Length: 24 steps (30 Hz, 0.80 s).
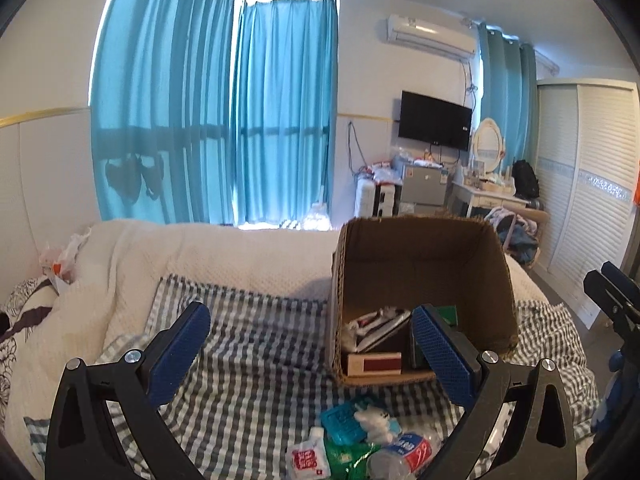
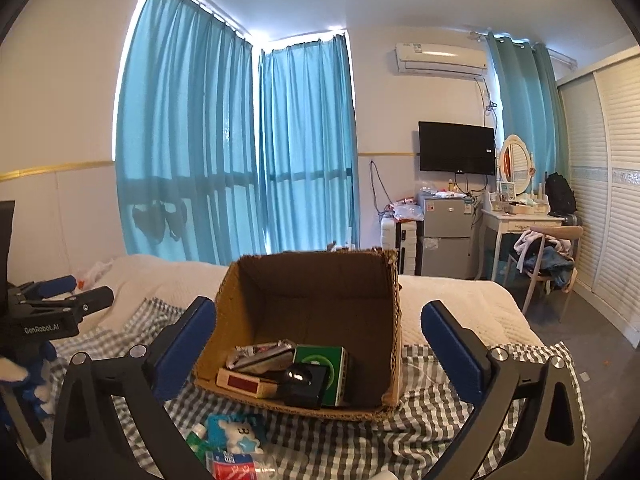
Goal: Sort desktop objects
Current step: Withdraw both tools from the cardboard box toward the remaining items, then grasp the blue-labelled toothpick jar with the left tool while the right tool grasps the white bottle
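Note:
An open cardboard box point(image 1: 424, 256) point(image 2: 312, 292) lies on its side on a checked cloth on the bed. Inside are a red-and-cream box point(image 1: 374, 363) point(image 2: 244, 385), a green box point(image 2: 326, 368), a black item point(image 2: 302, 380) and a crumpled packet point(image 2: 260, 350). In front lie a teal plush toy point(image 1: 352, 420) point(image 2: 232, 432), a plastic bottle point(image 1: 404, 454) point(image 2: 234, 468), a green packet point(image 1: 344, 456) and a red-and-white sachet point(image 1: 306, 460). My left gripper point(image 1: 312, 340) is open and empty above the cloth. My right gripper point(image 2: 320, 332) is open and empty before the box.
The checked cloth point(image 1: 256, 360) covers a white bedspread point(image 1: 200, 252). A plastic bag point(image 1: 60, 256) lies at the bed's far left. Blue curtains, a fridge point(image 2: 444, 236), a dressing table point(image 2: 520, 220) and a chair point(image 2: 548, 256) stand beyond the bed.

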### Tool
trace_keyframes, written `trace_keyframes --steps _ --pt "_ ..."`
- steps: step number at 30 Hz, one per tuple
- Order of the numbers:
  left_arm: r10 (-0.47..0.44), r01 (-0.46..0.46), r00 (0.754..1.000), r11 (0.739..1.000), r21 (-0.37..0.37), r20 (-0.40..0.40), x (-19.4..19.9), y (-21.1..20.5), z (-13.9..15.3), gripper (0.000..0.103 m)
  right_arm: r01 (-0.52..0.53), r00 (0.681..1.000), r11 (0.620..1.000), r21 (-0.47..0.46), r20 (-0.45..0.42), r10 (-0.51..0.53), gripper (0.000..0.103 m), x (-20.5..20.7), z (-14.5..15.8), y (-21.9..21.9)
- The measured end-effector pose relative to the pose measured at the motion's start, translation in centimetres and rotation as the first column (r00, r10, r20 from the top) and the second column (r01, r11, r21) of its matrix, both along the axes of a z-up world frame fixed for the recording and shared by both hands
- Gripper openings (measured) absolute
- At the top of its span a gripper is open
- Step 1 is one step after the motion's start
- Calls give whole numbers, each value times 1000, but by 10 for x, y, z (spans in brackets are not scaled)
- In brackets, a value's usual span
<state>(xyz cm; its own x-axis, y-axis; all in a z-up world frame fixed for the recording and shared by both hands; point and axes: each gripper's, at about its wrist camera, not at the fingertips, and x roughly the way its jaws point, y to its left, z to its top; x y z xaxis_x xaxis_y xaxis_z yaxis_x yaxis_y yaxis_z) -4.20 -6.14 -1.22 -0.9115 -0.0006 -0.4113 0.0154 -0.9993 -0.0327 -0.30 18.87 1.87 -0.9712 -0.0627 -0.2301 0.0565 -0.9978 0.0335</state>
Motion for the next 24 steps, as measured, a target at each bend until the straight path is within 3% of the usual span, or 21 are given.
trace_keyframes --steps 10,15,24 --pt "-101 102 990 995 -8 98 -8 24 -30 103 48 989 998 27 138 -51 103 4 -43 7" --pt "-164 168 975 986 -12 149 -14 44 -49 103 89 958 996 -21 277 -80 103 2 -74 25" --pt "-246 272 935 960 -70 257 -22 76 -87 103 114 902 993 3 418 -105 103 -2 -117 29"
